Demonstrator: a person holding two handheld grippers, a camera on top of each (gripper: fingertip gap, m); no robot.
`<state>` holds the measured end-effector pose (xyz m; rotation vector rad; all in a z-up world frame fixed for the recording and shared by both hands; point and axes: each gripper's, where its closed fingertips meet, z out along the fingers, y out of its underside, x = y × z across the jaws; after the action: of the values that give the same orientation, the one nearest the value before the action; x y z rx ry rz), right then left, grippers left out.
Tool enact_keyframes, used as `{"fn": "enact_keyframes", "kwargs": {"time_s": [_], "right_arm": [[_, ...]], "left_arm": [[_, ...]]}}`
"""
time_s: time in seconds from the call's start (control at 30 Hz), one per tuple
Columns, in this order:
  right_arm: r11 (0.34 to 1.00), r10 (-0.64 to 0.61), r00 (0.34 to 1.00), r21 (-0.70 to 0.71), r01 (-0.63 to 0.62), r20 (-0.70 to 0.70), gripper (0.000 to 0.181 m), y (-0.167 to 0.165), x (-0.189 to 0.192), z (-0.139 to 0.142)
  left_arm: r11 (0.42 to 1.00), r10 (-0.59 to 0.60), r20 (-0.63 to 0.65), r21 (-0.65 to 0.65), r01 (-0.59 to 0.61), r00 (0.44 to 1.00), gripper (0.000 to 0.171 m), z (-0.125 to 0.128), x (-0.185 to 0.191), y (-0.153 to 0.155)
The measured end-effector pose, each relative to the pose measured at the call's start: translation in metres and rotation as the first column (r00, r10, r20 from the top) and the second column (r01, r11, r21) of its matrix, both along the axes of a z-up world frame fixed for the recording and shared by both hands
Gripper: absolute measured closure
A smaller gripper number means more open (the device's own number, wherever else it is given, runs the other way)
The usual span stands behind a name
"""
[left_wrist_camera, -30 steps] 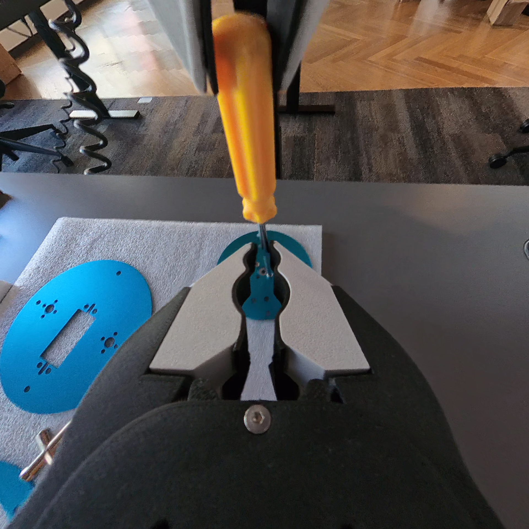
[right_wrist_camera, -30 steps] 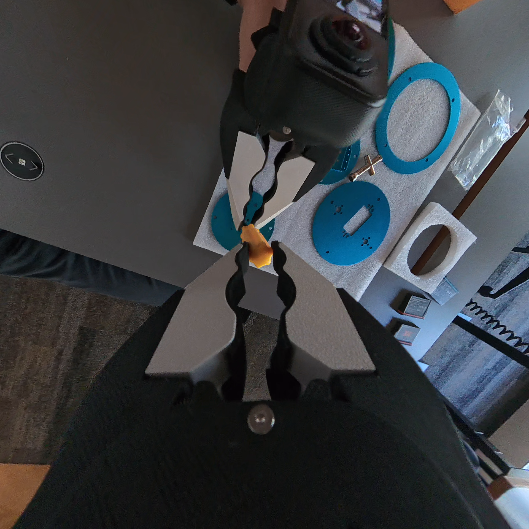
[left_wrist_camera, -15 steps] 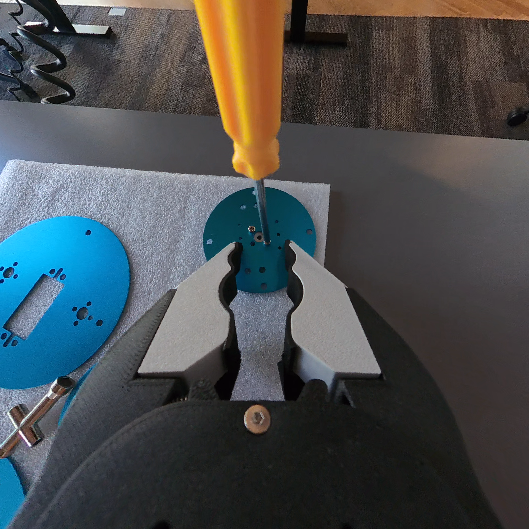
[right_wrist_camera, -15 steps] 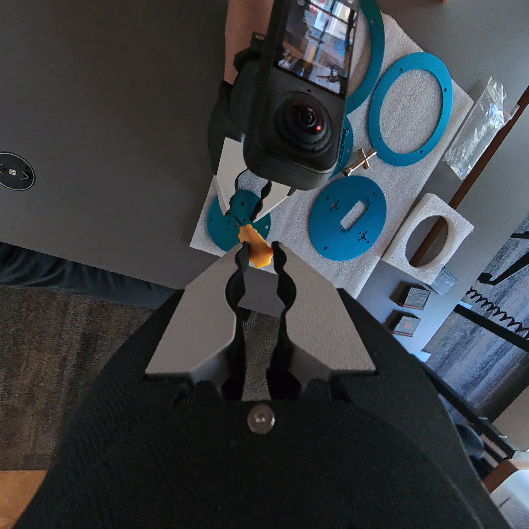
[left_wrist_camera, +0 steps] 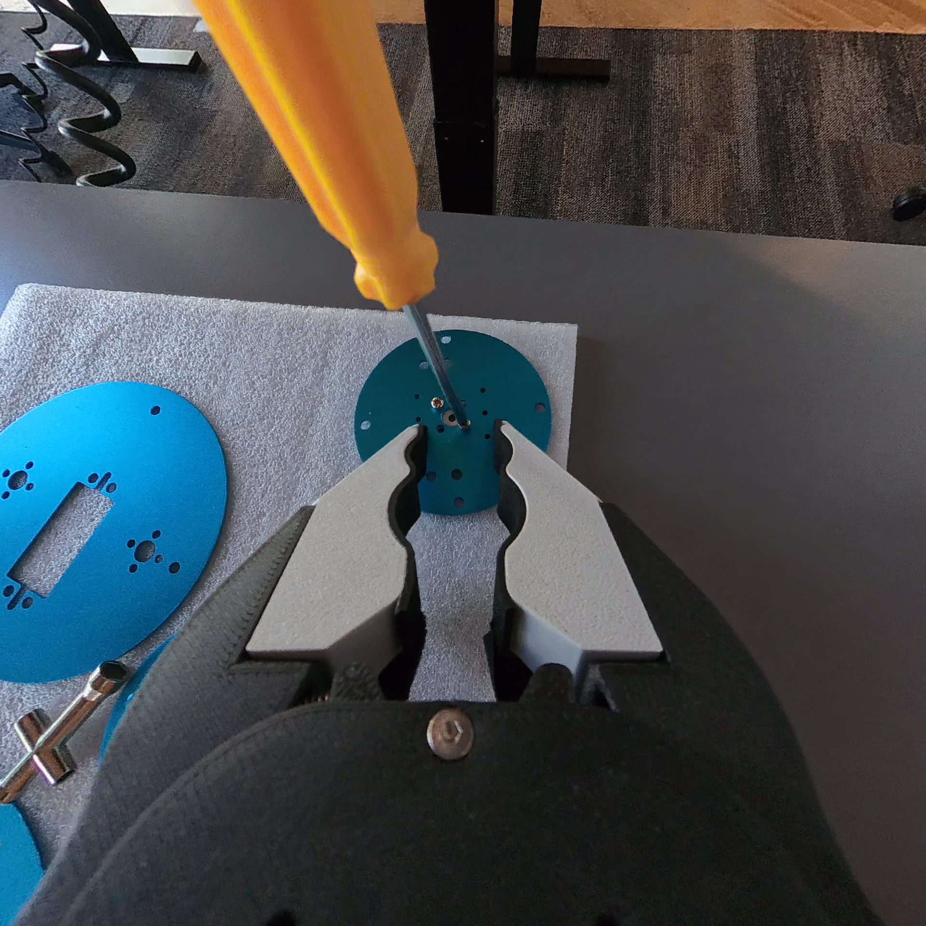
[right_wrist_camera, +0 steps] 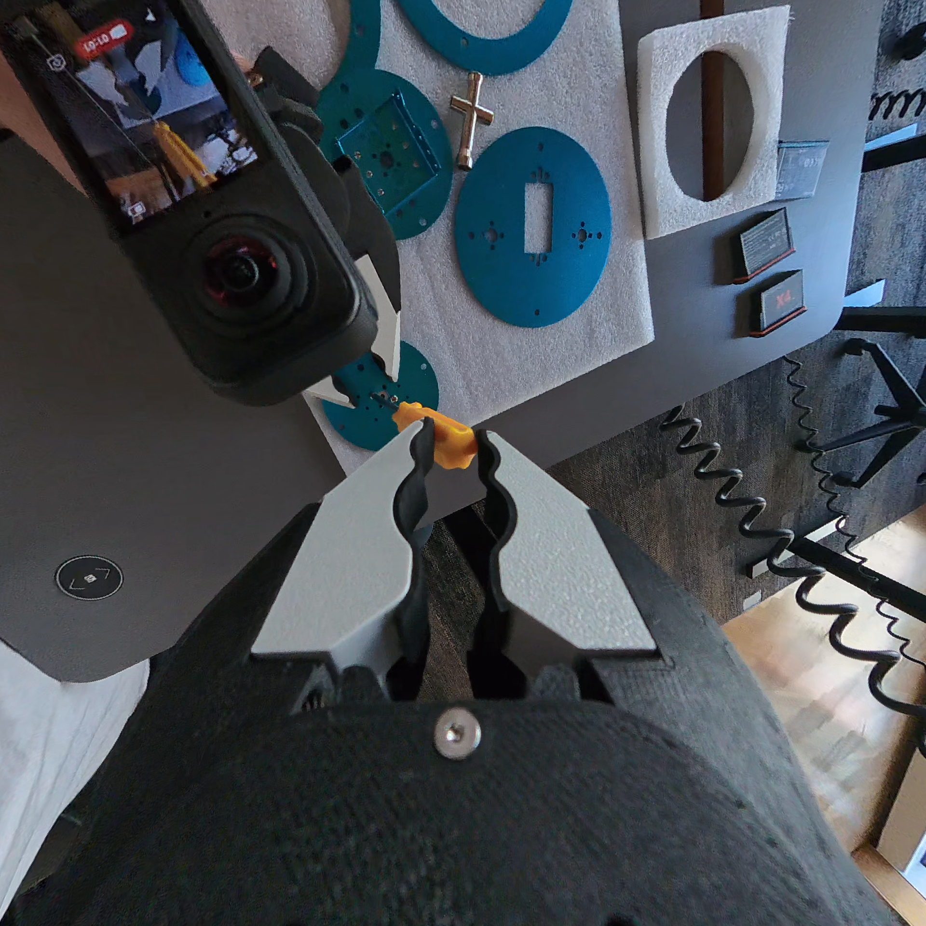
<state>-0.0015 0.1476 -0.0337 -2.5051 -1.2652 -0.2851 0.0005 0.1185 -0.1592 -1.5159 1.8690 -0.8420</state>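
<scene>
the right gripper (right_wrist_camera: pixel 451 436) pinched the orange screwdriver (left_wrist_camera: pixel 330 150) by its handle, tilted, tip resting on a screw near the centre of the small teal disc (left_wrist_camera: pixel 501 401). the left gripper (left_wrist_camera: pixel 458 431) hung spread over the disc's near edge, holding nothing. the disc lay at the corner of the white foam sheet (left_wrist_camera: pixel 250 351), beside a larger blue plate (left_wrist_camera: pixel 125 476) and a metal cross wrench (left_wrist_camera: pixel 55 726).
</scene>
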Motion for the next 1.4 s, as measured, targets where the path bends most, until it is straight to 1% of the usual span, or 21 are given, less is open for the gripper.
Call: {"fn": "enact_keyframes", "kwargs": {"time_s": [0.1, 0.2, 0.3, 0.43, 0.5, 0.53, 0.6, 0.67, 0.73, 0.83, 0.9, 0.97, 1.03, 1.07, 1.13, 1.23, 1.4], "right_arm": [[1.0, 0.01, 1.0, -0.013, -0.009, 0.012, 0.164, 0.0, -0.002, 0.0], [1.0, 0.023, 1.0, -0.018, -0.023, 0.019, 0.165, 0.0, -0.002, 0.0], [0.999, 0.043, 0.999, -0.027, -0.043, 0.005, 0.164, -0.001, -0.004, 0.0], [0.994, 0.108, 0.994, -0.008, -0.108, -0.034, 0.163, 0.002, -0.007, 0.0], [0.988, 0.155, 0.982, 0.011, -0.155, -0.103, 0.164, 0.003, -0.012, 0.0], [0.983, 0.182, 0.973, 0.013, -0.182, -0.139, 0.16, 0.002, -0.014, -0.002], [0.98, 0.198, 0.961, 0.062, -0.189, -0.192, 0.146, 0.006, -0.011, 0.0], [0.969, 0.24, 0.93, 0.124, -0.213, -0.278, 0.138, 0.007, -0.011, 0.006], [0.96, 0.274, 0.881, 0.164, -0.227, -0.387, 0.138, 0.004, -0.013, 0.014], [0.954, 0.298, 0.787, 0.141, -0.264, -0.54, 0.137, -0.007, -0.018, 0.019], [0.957, 0.285, 0.769, 0.121, -0.264, -0.572, 0.137, -0.007, -0.018, 0.017], [0.956, 0.277, 0.781, 0.077, -0.284, -0.56, 0.141, -0.01, -0.018, 0.009], [0.95, 0.288, 0.807, 0.048, -0.309, -0.515, 0.144, -0.012, -0.017, 0.0], [0.947, 0.298, 0.821, 0.046, -0.317, -0.486, 0.163, -0.013, -0.015, -0.004], [0.941, 0.318, 0.829, 0.046, -0.335, -0.46, 0.164, -0.014, -0.017, -0.005], [0.938, 0.331, 0.858, 0.033, -0.346, -0.393, 0.161, -0.013, -0.014, -0.008], [0.919, 0.348, 0.882, -0.072, -0.389, -0.317, 0.163, -0.021, -0.012, -0.011]], "left_arm": [[1.0, -0.006, 0.018, -0.002, 0.006, 1.0, 0.154, 0.003, 0.001, -0.001], [0.998, 0.01, 0.117, -0.055, -0.004, 0.993, 0.156, 0.023, 0.005, 0.0], [0.998, 0.016, 0.203, -0.069, -0.002, 0.979, 0.166, 0.04, 0.01, 0.001], [0.999, 0.016, 0.218, -0.044, -0.007, 0.976, 0.167, 0.041, 0.011, 0.004], [0.999, 0.009, 0.216, -0.052, 0.003, 0.976, 0.168, 0.041, 0.01, 0.002], [0.998, -0.002, 0.216, -0.058, 0.015, 0.976, 0.168, 0.041, 0.011, 0.0], [0.999, -0.009, 0.216, -0.044, 0.019, 0.976, 0.168, 0.041, 0.012, -0.001], [0.999, -0.016, 0.213, -0.031, 0.023, 0.977, 0.168, 0.04, 0.012, -0.002], [0.999, -0.018, 0.211, -0.031, 0.025, 0.977, 0.168, 0.04, 0.012, -0.002], [0.999, -0.018, 0.21, -0.026, 0.024, 0.977, 0.168, 0.04, 0.011, -0.002], [0.999, -0.019, 0.212, -0.03, 0.026, 0.977, 0.168, 0.04, 0.011, -0.002], [0.999, -0.016, 0.212, -0.032, 0.023, 0.977, 0.168, 0.04, 0.011, -0.002], [0.999, -0.014, 0.212, -0.031, 0.021, 0.977, 0.168, 0.04, 0.01, -0.001], [0.999, -0.014, 0.212, -0.032, 0.021, 0.977, 0.168, 0.04, 0.01, -0.001], [0.999, -0.016, 0.212, -0.036, 0.024, 0.977, 0.169, 0.04, 0.009, -0.001], [0.999, -0.016, 0.211, -0.033, 0.024, 0.977, 0.169, 0.04, 0.009, -0.001], [0.999, -0.031, 0.197, -0.015, 0.034, 0.98, 0.168, 0.039, 0.008, -0.003]]}}
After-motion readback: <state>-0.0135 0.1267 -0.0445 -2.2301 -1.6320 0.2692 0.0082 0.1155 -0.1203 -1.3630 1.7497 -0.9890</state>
